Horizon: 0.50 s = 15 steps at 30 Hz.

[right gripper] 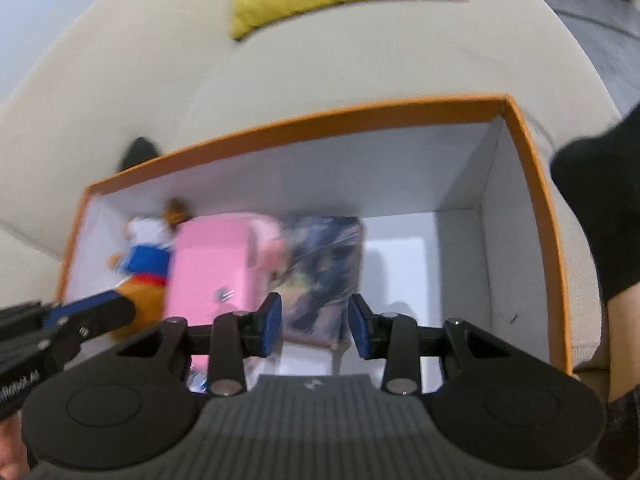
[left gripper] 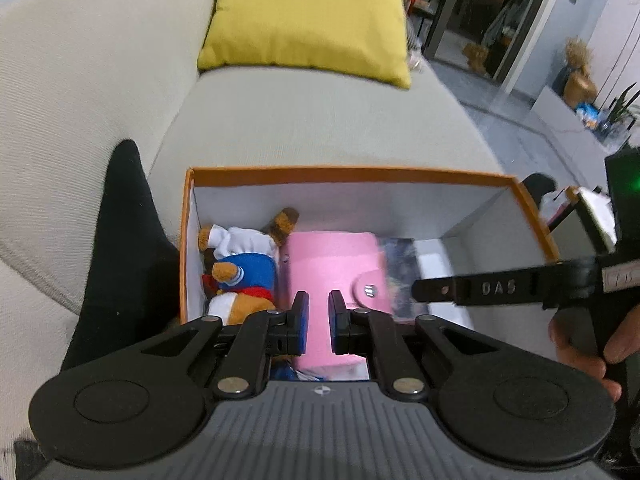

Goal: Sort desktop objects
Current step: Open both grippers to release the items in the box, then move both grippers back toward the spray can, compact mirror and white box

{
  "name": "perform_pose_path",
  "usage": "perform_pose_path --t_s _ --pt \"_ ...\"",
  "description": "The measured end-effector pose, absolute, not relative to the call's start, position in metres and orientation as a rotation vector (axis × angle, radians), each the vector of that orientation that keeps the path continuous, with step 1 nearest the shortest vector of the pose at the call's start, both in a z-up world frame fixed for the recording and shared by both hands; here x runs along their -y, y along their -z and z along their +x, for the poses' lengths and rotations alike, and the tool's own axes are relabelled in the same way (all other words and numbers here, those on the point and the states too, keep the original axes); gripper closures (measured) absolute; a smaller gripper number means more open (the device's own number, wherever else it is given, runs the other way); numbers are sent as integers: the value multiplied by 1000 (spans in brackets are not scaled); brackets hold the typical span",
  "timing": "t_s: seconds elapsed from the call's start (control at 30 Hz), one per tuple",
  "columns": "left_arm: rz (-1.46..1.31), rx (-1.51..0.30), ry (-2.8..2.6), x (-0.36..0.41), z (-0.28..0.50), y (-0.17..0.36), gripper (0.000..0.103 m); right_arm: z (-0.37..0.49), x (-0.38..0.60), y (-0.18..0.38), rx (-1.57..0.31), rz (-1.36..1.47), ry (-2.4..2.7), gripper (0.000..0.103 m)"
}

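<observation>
A yellow cushion (left gripper: 306, 16) lies at the top centre on a pale grey sofa (left gripper: 320, 120). At the upper right, a dried-flower arrangement (left gripper: 580, 68) stands beside a dark doorway (left gripper: 492, 12).

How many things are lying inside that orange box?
3: a plush bear at the left end, a pink wallet beside it, and a dark printed packet right of that. More may be hidden under the nearer edge.

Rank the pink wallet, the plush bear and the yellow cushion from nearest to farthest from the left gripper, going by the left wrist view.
1. Pink wallet: directly beyond the left gripper fingertips, in the orange box.
2. Plush bear: left of the wallet, against the box's left wall.
3. Yellow cushion: far back on the sofa, outside the box.
</observation>
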State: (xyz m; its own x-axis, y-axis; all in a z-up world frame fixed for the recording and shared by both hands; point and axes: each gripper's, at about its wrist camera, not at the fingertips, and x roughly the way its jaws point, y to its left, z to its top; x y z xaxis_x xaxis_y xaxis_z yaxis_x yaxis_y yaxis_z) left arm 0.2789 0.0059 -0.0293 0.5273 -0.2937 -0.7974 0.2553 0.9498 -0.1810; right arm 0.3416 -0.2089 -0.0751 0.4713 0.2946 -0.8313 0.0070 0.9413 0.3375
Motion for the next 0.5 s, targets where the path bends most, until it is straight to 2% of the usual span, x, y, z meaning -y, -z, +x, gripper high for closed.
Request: perform_pose_path --t_s 0.2,0.27,0.33,0.47,0.5 --pt "-52 -868 354 -5 221 -4 92 268 184 31 -887 198 -319 62" --pt "-44 -843 340 -4 201 -12 92 249 179 21 -825 169 -357 56" --pt "-36 -812 339 -6 181 -19 91 223 184 10 -779 146 -377 55" --pt "-40 -771 354 -9 146 -24 76 177 184 1 -726 129 -413 52" --pt "-32 -763 356 -8 138 -23 75 168 183 2 -713 121 -424 50"
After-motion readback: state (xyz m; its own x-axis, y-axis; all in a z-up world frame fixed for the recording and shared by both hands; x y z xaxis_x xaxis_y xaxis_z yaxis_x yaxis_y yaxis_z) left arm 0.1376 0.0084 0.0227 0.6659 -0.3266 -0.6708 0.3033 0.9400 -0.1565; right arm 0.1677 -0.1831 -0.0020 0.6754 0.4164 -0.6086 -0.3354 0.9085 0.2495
